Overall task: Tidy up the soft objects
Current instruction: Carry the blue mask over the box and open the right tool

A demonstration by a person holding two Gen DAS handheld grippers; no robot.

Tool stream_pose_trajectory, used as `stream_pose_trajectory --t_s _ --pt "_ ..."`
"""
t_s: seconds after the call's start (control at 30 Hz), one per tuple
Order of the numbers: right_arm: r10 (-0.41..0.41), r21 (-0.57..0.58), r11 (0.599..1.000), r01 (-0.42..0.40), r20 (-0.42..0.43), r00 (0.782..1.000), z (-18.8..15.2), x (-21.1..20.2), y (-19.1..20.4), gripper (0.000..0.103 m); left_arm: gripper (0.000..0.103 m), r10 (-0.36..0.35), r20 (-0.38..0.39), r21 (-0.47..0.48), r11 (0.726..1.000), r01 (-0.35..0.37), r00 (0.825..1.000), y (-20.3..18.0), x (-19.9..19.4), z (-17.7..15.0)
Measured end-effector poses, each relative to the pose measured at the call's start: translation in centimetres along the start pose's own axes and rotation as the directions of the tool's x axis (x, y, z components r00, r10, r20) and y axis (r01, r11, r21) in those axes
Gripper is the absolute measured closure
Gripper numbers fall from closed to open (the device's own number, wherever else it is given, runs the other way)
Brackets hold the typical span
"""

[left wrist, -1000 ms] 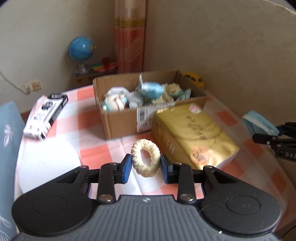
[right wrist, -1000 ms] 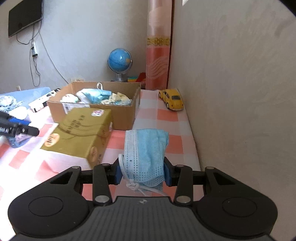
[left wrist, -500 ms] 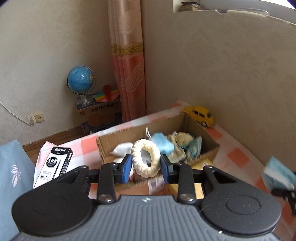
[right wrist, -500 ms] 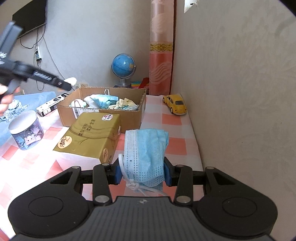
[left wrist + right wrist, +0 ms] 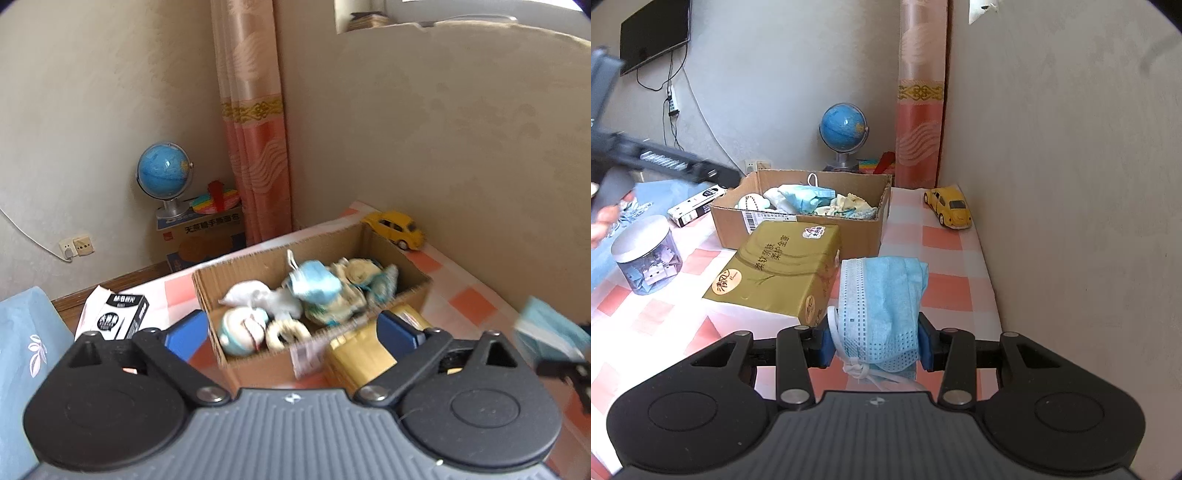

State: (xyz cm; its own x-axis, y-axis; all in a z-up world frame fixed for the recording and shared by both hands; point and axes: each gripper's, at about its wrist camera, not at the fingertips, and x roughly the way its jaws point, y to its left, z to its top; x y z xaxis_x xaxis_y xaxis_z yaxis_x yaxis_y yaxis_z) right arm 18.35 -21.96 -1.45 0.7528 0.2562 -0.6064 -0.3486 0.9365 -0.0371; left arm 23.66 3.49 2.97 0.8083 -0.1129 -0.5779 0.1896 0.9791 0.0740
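From the left wrist we see the left gripper (image 5: 291,330) spread wide and empty above the box (image 5: 258,363), with the ring (image 5: 288,334) lying inside by the near wall among the other soft things; we judge this drop done, so the tool should lift straight up and clear the rim without snagging it. It is tilted down toward the box, blurred. From the right wrist, the right gripper (image 5: 874,341) is closed on the mask (image 5: 882,306), pinched across its folded middle, loops dangling below. It sits low over the table (image 5: 945,266), level, near the tissue pack (image 5: 779,267). We should carry the mask high over that pack, then release well inside the box
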Motion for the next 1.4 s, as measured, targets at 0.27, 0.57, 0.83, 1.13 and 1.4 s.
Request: stream_pose_trajectory --t_s 0.27,0.57,0.83,1.13,1.4 --pt "0.011 -0.021 1.000 -0.011 -0.002 1.000 1.2 0.0 0.8 0.056 0.001 0.010 0.026 -0.058 0.998 -0.009 1.000 -1.8 -5.3 -4.3" --pt "0.031 -0.034 0.999 -0.030 0.008 1.000 4.5 0.6 1.7 0.056 0.001 -0.033 0.014 -0.099 0.995 0.034 0.999 -2.3 -7.3 -7.4" --pt "0.054 -0.043 0.998 -0.053 0.018 0.998 9.1 3.1 2.8 0.056 0.001 0.033 0.019 -0.141 0.990 -0.030 0.999 0.0 -7.8 -9.1" --pt "0.137 -0.058 0.989 -0.137 -0.011 0.991 14.1 8.6 6.5 0.056 0.001 0.109 0.017 -0.152 0.983 -0.105 0.994 2.1 -8.0 -10.3" --pt "0.195 -0.075 0.977 -0.199 -0.051 0.979 16.9 13.9 10.3 0.056 0.001 0.110 -0.005 -0.186 0.976 -0.109 0.994 3.4 -7.7 -11.4"
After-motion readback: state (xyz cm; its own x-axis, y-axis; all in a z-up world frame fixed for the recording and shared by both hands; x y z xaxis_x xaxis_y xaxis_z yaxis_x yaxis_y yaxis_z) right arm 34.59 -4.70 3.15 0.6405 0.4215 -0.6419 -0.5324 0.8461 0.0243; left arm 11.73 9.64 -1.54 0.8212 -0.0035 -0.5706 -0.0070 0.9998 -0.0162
